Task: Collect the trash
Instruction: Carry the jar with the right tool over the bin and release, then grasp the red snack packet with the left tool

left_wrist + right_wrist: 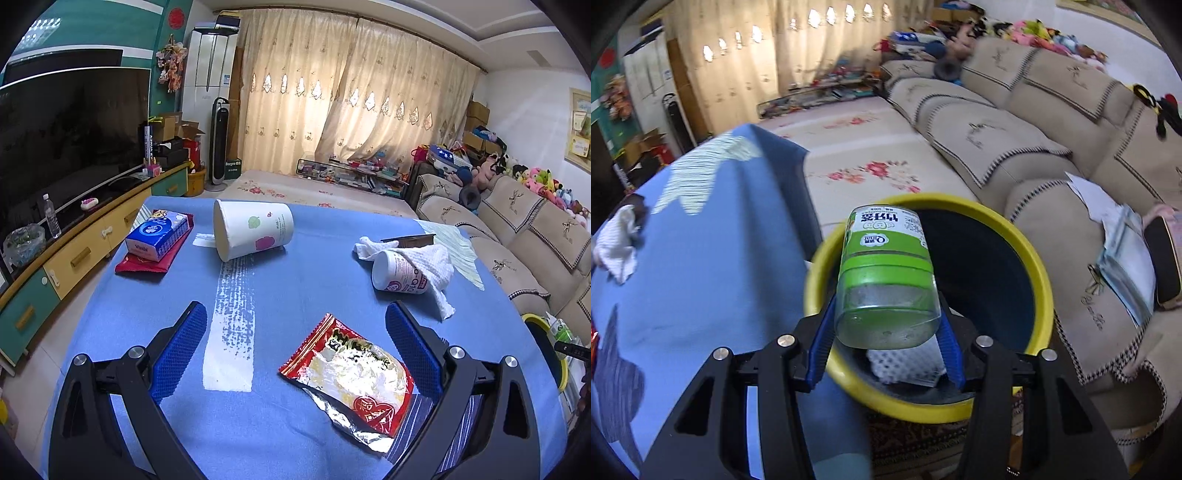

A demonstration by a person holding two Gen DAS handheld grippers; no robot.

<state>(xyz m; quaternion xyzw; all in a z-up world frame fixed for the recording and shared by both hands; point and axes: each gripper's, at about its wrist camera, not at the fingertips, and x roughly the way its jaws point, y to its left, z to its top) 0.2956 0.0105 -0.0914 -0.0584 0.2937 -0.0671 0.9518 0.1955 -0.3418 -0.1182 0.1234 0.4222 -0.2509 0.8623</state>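
My left gripper [295, 321] is open above the blue tablecloth [280, 288]. A red and silver snack wrapper [354, 380] lies just inside its right finger. Farther off lie a tipped white paper cup [253, 229], a small tipped white cup [400, 275] under a white cloth [428, 266], and a blue tissue pack [157, 234]. My right gripper [886, 325] is shut on a green-labelled clear jar [886, 273], held over the yellow-rimmed bin [1039, 273] beside the table. White trash [905, 363] lies inside the bin.
A beige sofa [1015, 147] stands right of the bin, with papers [1126, 258] on it. A TV [70, 147] on a low cabinet [74, 258] is left of the table. The bin's rim shows at the left view's right edge [532, 317].
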